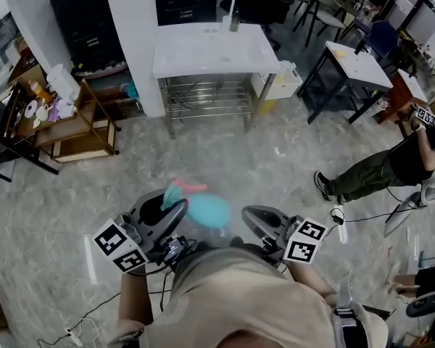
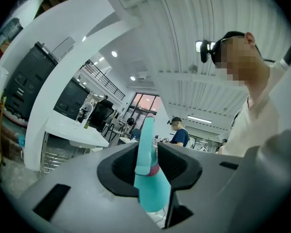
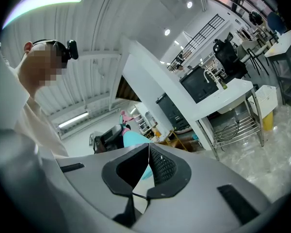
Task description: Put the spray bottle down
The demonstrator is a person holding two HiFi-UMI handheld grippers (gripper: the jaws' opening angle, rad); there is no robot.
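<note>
Open grey marble floor lies in front of the person, a broad bare patch running from their body out towards 12 o'clock. At 12 o'clock its edge is a white sink tabletop on a wire-shelved metal frame, with a faucet at its back rim. A white pillar stands just beside it at 11 o'clock, with a black cabinet behind. At 9 to 10 o'clock a low wooden shelf cart crowded with small items closes that side. At 2 o'clock stands a dark-framed desk with a white tabletop. At 3 o'clock a second person leans in, one shoe planted on the floor, and a thin cable trails near them.

The left gripper is held level over the floor, its fingers closed partway on the neck of the teal spray bottle. The bottle is in the air, lying roughly sideways at the picture's centre, its pink trigger head towards 11 o'clock and well apart from every tabletop. The right gripper is just beside it at 4 o'clock, its fingers pressed together with nothing between them, not touching the bottle.
</note>
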